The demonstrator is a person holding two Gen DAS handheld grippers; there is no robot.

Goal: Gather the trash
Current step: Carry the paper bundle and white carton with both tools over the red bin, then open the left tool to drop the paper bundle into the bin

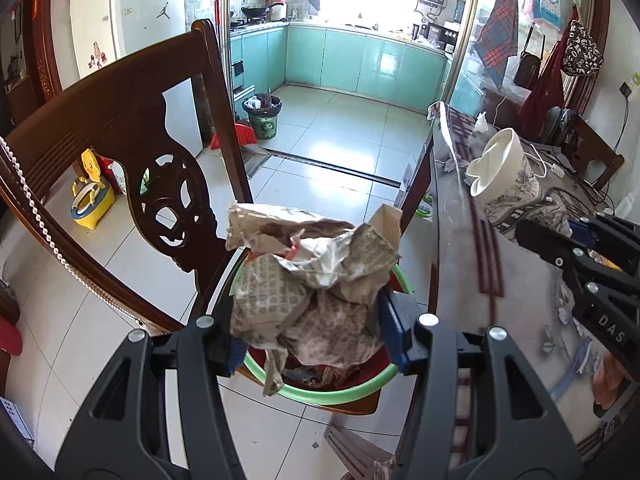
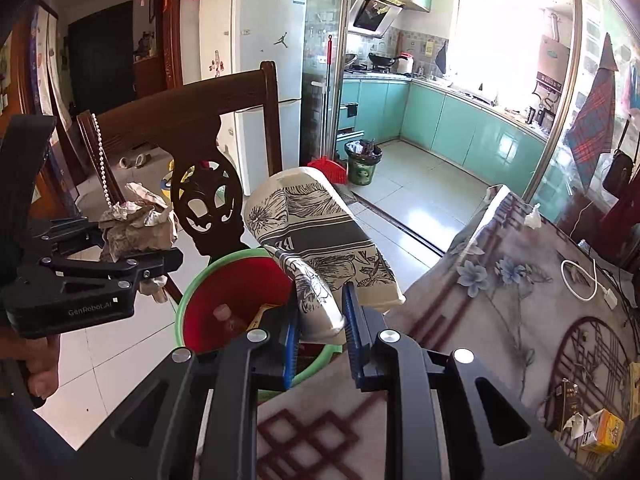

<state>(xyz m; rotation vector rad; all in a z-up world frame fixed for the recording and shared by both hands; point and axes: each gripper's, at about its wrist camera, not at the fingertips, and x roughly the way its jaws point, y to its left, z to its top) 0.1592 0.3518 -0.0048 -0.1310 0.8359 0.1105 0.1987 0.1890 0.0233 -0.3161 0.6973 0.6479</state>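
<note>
Between the blue pads of the left gripper (image 1: pixel 312 320) sits a crumpled wad of newspaper (image 1: pixel 308 280), clamped from both sides and bulging out ahead of the fingertips. Directly below and beyond those jaws is a green-rimmed bin (image 1: pixel 362 390) with a red liner, resting on the seat of a dark wooden chair (image 1: pixel 120 152) whose carved back rises to the left of the jaws. The right gripper (image 2: pixel 320 332) is clenched on the squashed base of a paper cup (image 2: pixel 316 232) printed with black flowers; the cup tilts up and away from the pads, its open mouth at the far end. Under and to the left of these jaws lies the same bin, with some trash inside, and to their right spreads the flowered tablecloth (image 2: pixel 500 280) of a table.
</note>
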